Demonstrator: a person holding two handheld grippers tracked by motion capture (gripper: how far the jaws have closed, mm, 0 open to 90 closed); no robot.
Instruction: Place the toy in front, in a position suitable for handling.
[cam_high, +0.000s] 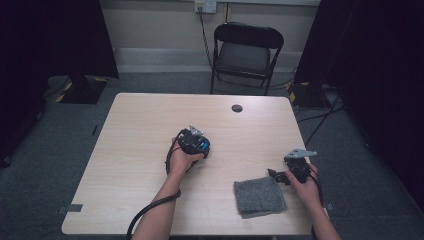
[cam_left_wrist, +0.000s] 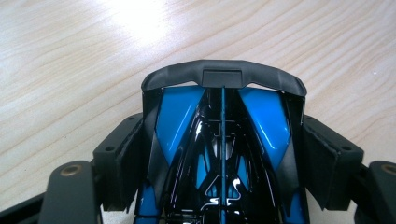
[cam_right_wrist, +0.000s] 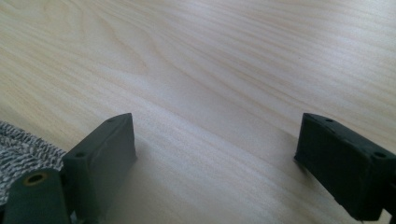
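A glossy blue and black toy car (cam_left_wrist: 224, 140) lies lengthwise between the jaws of my left gripper (cam_left_wrist: 224, 158), its dark wing pointing away over the wooden table (cam_left_wrist: 70, 56). Both pads (cam_left_wrist: 128, 158) rest against the car's sides. From above, the left gripper (cam_high: 194, 142) is near the table's middle with the blue car (cam_high: 201, 145) in it. My right gripper (cam_high: 278, 175) sits low at the right, jaws wide apart with bare wood between them (cam_right_wrist: 215, 149). A grey knitted cloth (cam_high: 260, 196) lies flat just left of it, and its corner (cam_right_wrist: 23, 144) is beside the left jaw.
A black folding chair (cam_high: 247, 50) stands beyond the far edge of the table (cam_high: 150, 115). A dark round grommet (cam_high: 237, 108) sits near that edge. Dark curtains hang at both sides and cables run over the carpet at the right.
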